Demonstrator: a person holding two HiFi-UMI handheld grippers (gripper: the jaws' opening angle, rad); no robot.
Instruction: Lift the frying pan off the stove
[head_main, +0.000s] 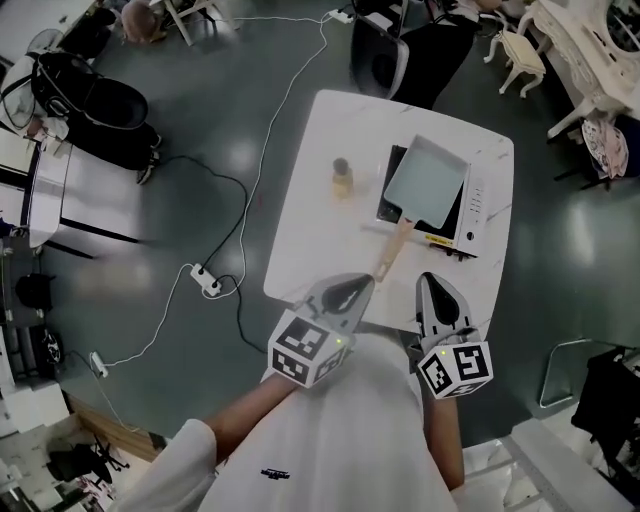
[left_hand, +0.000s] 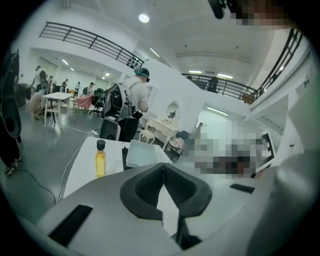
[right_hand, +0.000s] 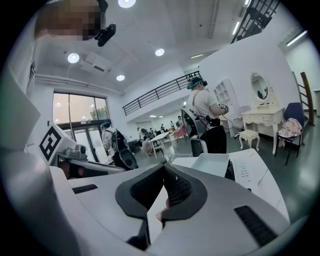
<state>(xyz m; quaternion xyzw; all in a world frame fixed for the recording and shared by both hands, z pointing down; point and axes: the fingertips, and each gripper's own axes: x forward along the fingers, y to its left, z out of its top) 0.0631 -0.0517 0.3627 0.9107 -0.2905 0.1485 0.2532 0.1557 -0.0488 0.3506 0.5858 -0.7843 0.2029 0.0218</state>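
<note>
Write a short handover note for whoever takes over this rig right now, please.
Left tongs: shut, empty, at the table's near edge, beside the handle.
Right tongs: shut, empty, just short of the stove.
Frying pan sits on the stove, handle toward the person; a bottle stands left of it.
Done: nothing yet.
To do: open, grip the handle, lift the pan off.

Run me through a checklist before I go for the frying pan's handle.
1. Frying pan seated on the stove: ok.
2. Pan handle points toward the grippers, nothing across it: ok.
3. Left gripper open to grasp: not ok, jaws shut.
4. Right gripper open to grasp: not ok, jaws shut.
5. Bottle of yellow liquid clear of the handle: ok, it stands apart, left of the pan.
6. Pan empty: ok, nothing seen inside.
</note>
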